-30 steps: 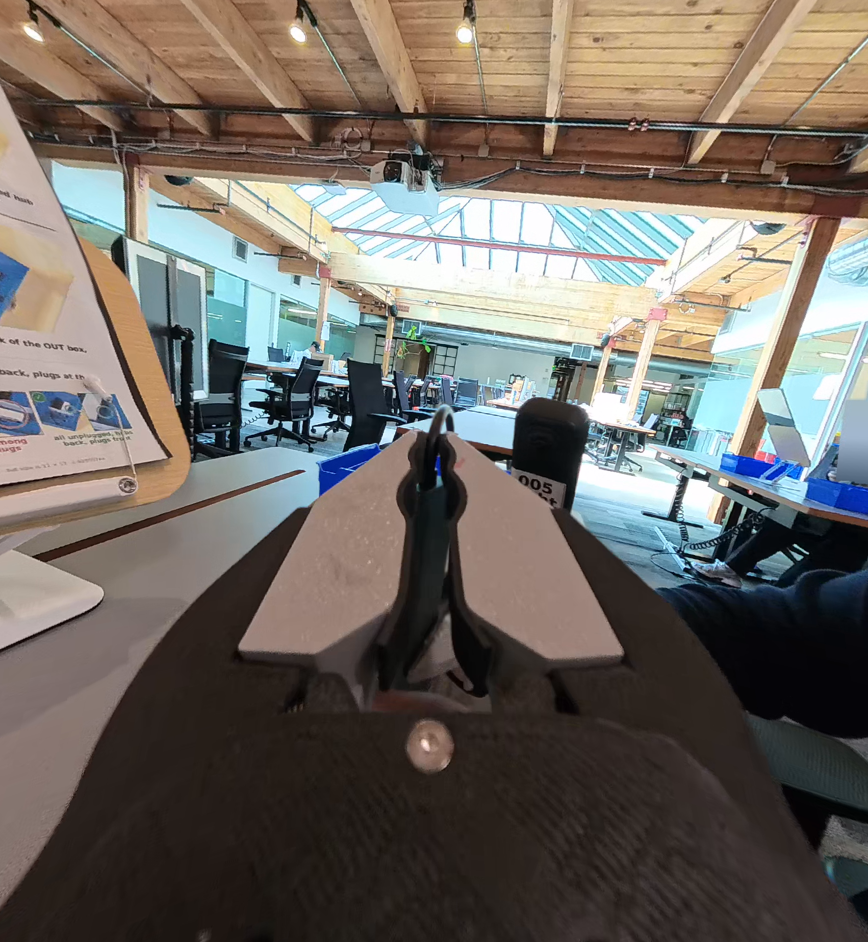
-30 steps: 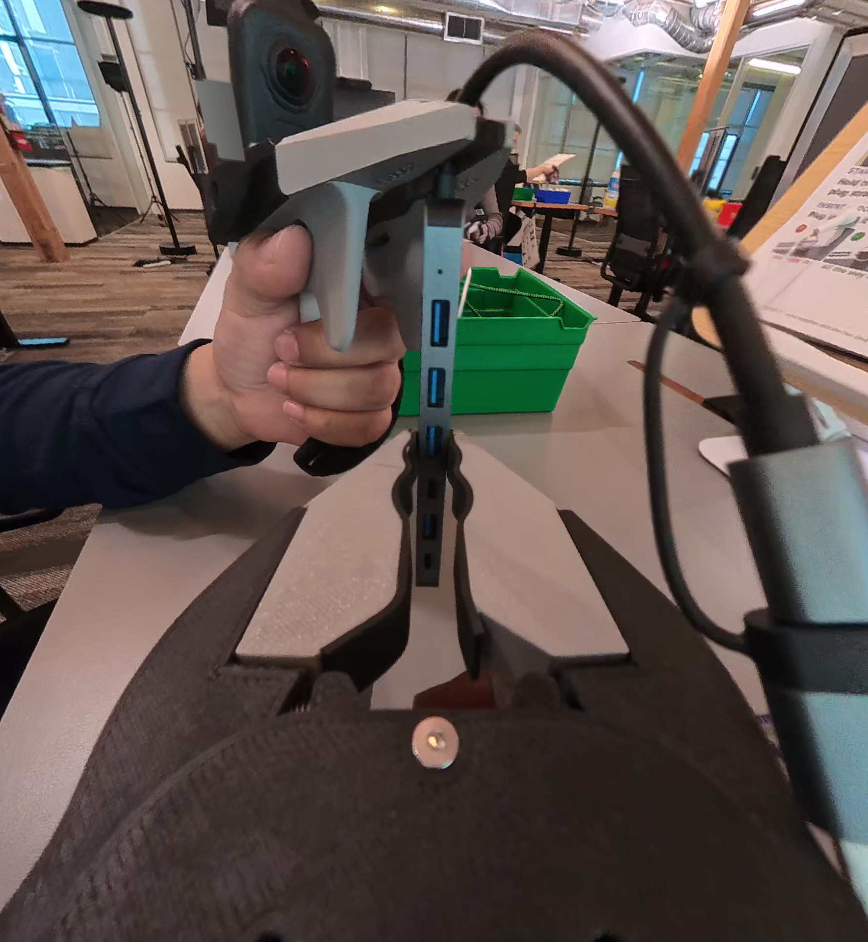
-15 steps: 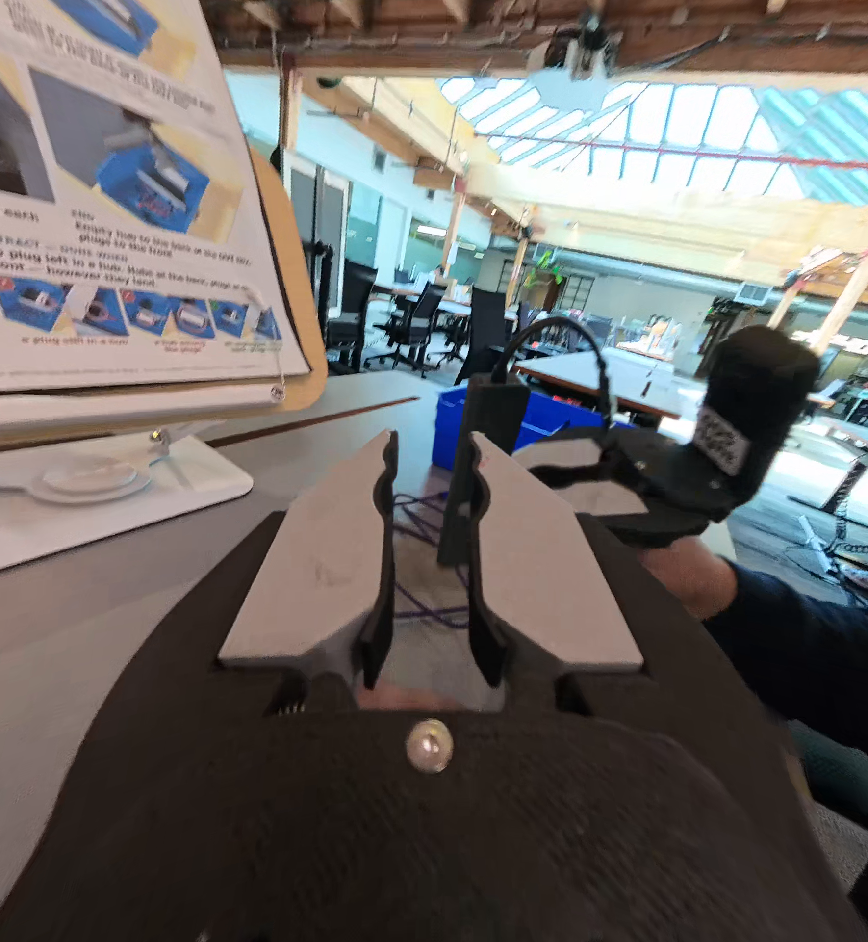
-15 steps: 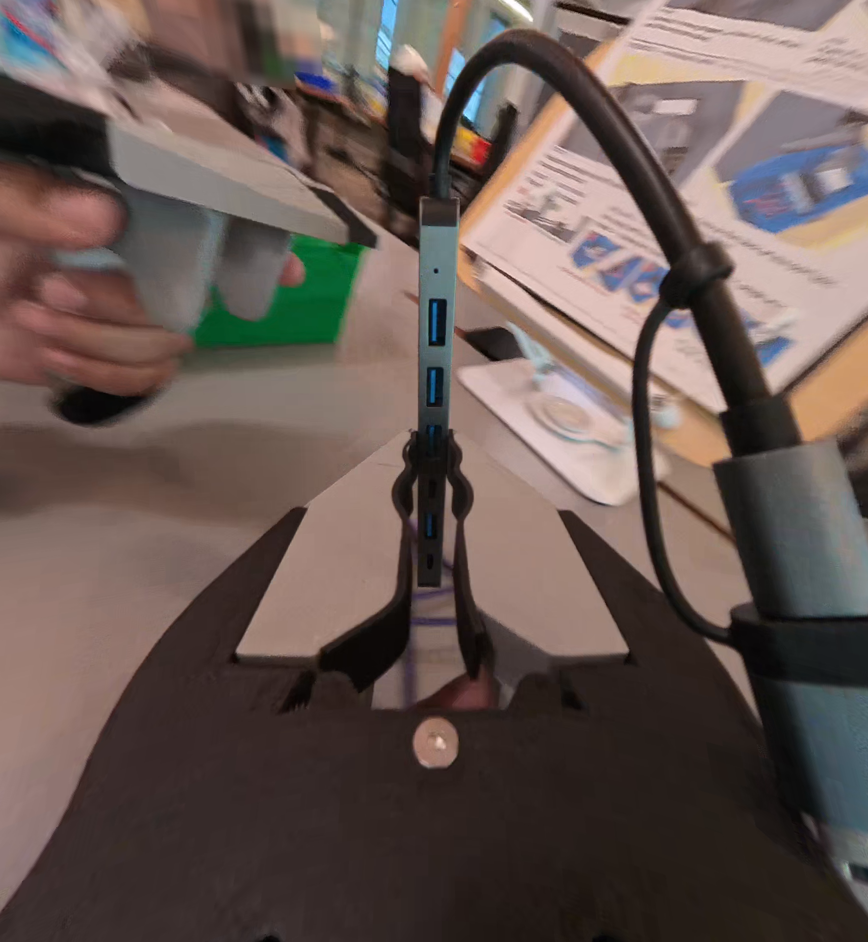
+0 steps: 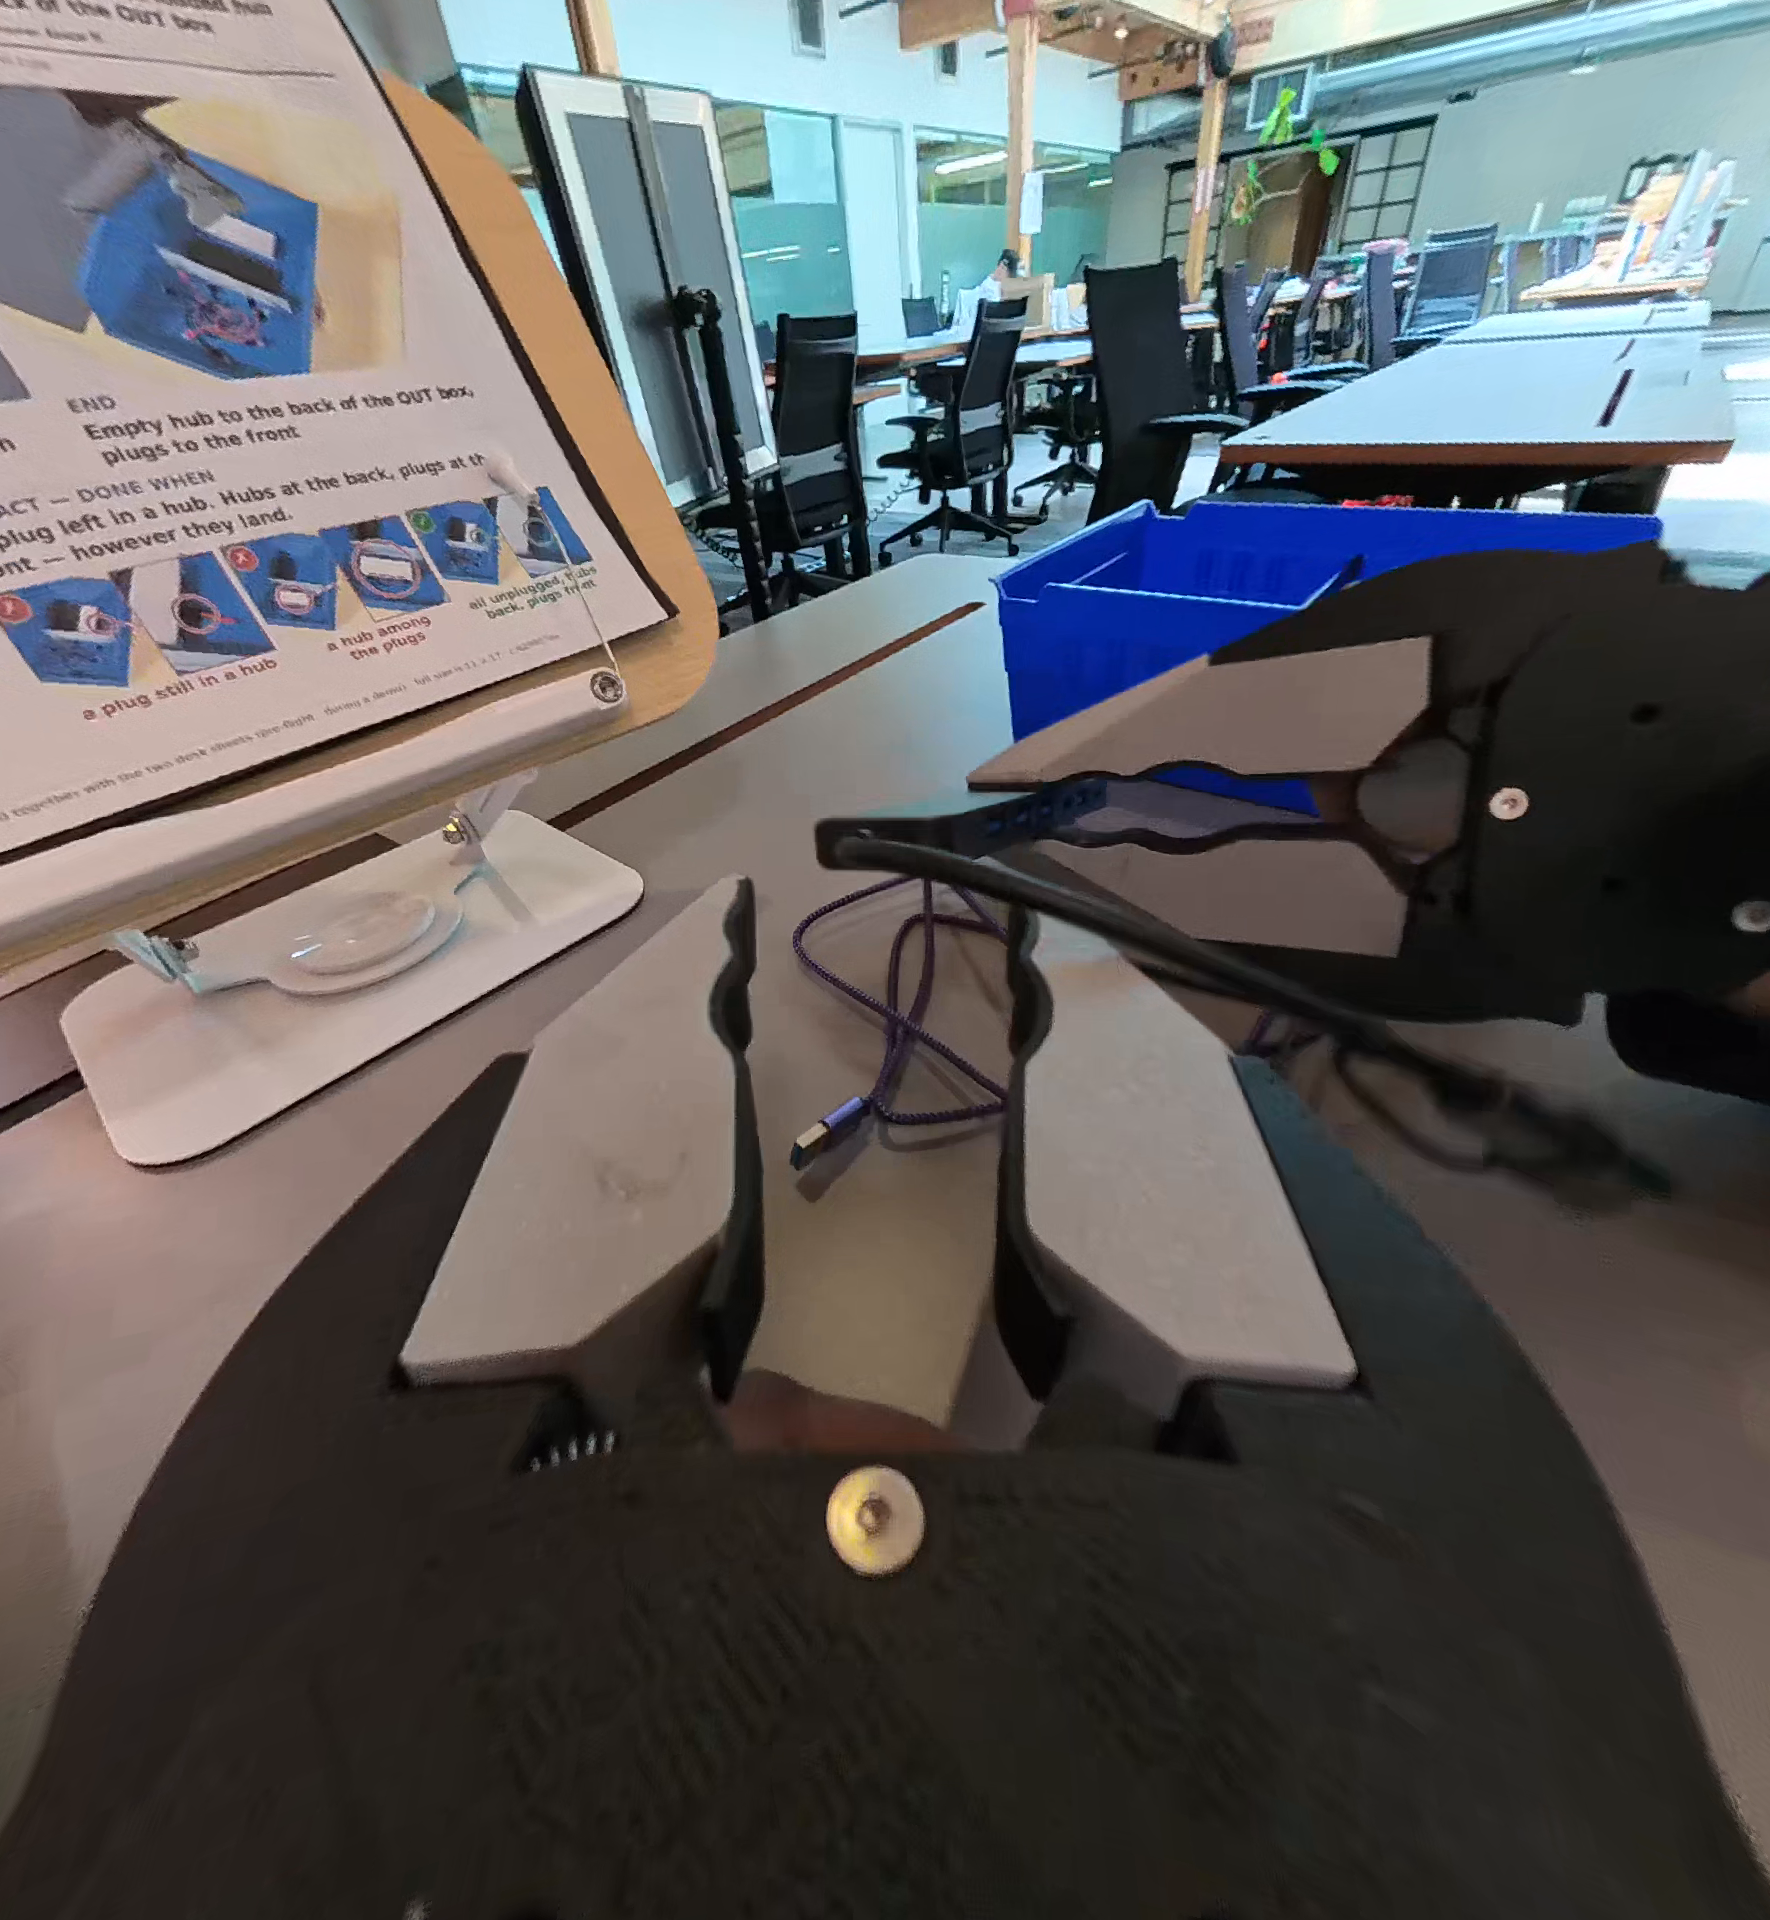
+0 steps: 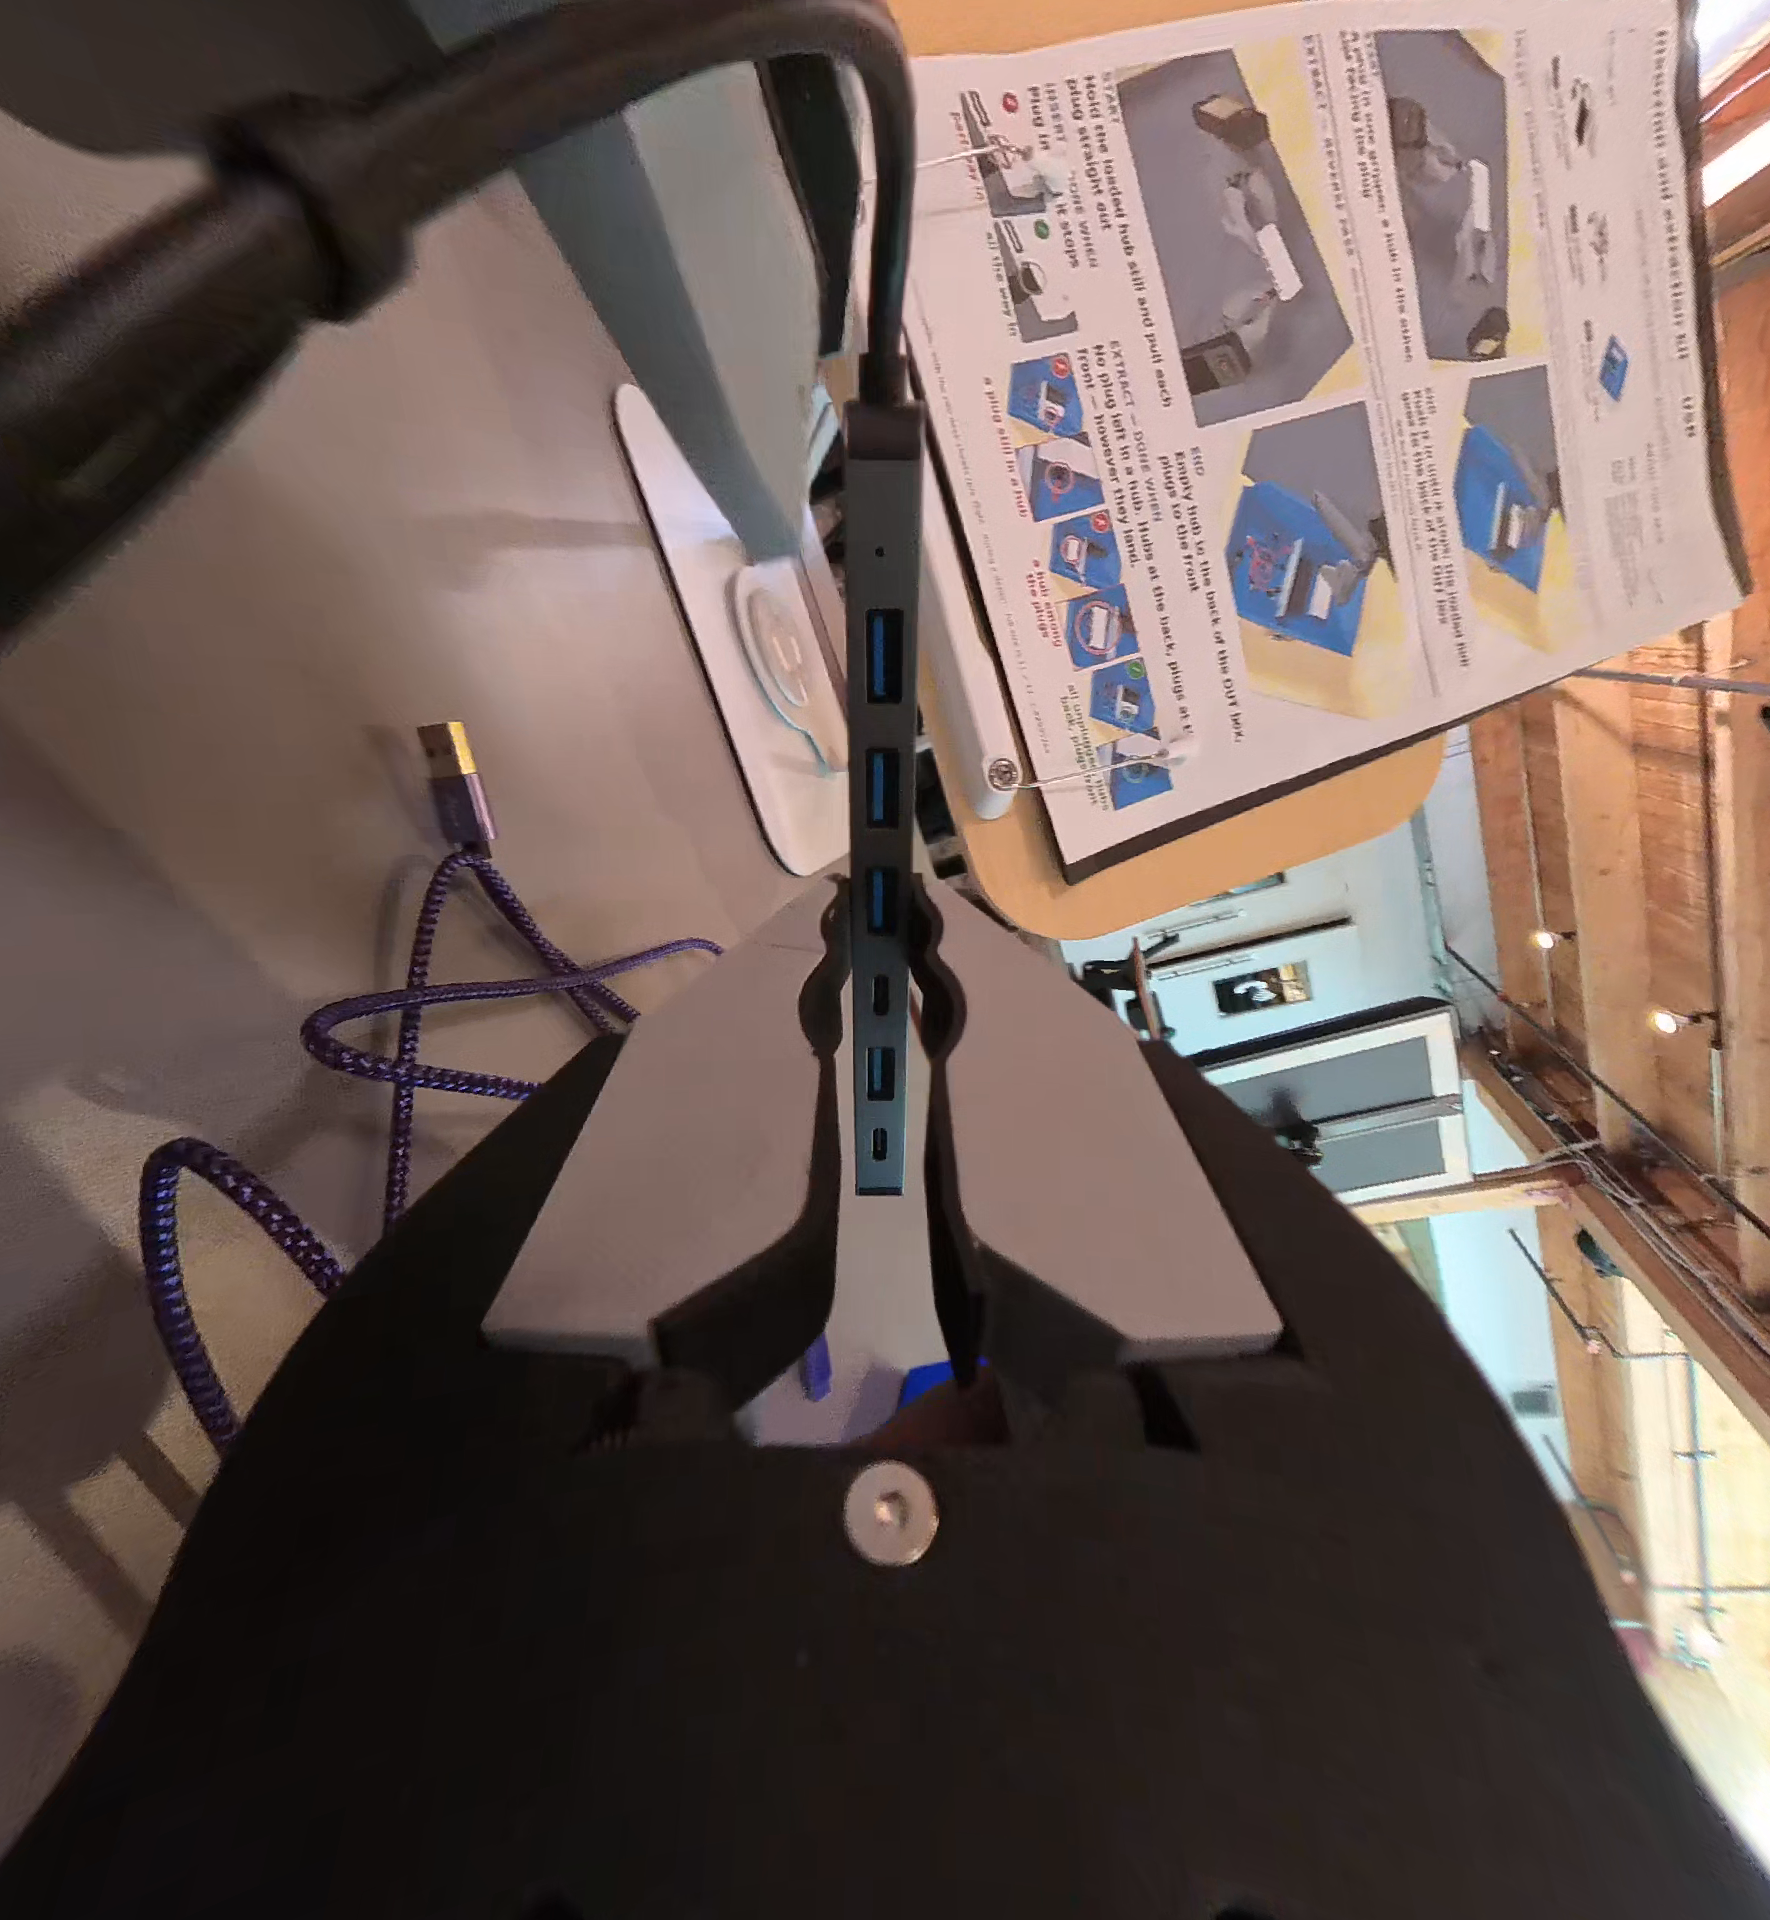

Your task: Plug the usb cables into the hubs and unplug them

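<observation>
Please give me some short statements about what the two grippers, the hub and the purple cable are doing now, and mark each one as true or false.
1. The right gripper is shut on the hub. True.
2. The left gripper is holding the purple cable. False: its jaws stand open and empty, and the cable lies on the table between and beyond them.
3. A plug is already seated in one of the hub's blue ports. False: all the ports that show are empty.
4. The purple cable's plug lies loose on the table. True.
5. The blue bin stands behind the right gripper in the left wrist view. True.
6. The hub has no lead of its own. False: a black lead leaves its far end.
</observation>
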Motion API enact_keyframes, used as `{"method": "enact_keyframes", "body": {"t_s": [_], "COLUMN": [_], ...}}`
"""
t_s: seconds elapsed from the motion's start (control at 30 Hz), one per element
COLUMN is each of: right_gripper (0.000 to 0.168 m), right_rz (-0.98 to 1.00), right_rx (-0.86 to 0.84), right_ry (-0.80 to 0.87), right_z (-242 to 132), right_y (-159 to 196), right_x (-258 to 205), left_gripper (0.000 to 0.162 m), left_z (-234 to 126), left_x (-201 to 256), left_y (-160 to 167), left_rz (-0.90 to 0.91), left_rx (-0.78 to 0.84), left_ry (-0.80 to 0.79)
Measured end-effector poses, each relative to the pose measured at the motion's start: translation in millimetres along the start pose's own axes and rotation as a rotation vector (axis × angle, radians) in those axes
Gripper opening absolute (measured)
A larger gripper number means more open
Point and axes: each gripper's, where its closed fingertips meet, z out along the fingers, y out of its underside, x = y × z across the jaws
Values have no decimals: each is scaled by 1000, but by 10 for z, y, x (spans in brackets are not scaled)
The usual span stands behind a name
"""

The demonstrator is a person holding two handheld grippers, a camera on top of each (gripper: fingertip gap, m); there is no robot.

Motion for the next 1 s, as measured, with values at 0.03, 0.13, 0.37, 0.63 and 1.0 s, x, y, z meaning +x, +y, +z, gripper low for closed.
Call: {"method": "enact_keyframes", "body": {"t_s": [0.03, 0.13, 0.37, 0.63, 1.0], "right_gripper": [7, 7, 7, 7, 7], "right_rz": [10, 10, 83, 73, 81], "right_rx": [-1, -45, -217, -294, -306], "right_ry": [-11, 3, 61, 24, -42], "right_z": [4, 10, 83, 129, 142], "right_y": [19, 170, 783, 1083, 1138], "right_x": [-12, 45, 357, 241, 24], "left_gripper": [42, 31, 29, 31, 2], "left_z": [-13, -145, -53, 359, 297], "left_x": [-45, -503, -336, -297, -262], "left_y": [47, 115, 409, 1105, 1311], "left_rz": [17, 52, -127, 76, 211], "left_rx": [-34, -116, -239, -534, -724], "left_ry": [-14, -223, -75, -105, -25]}}
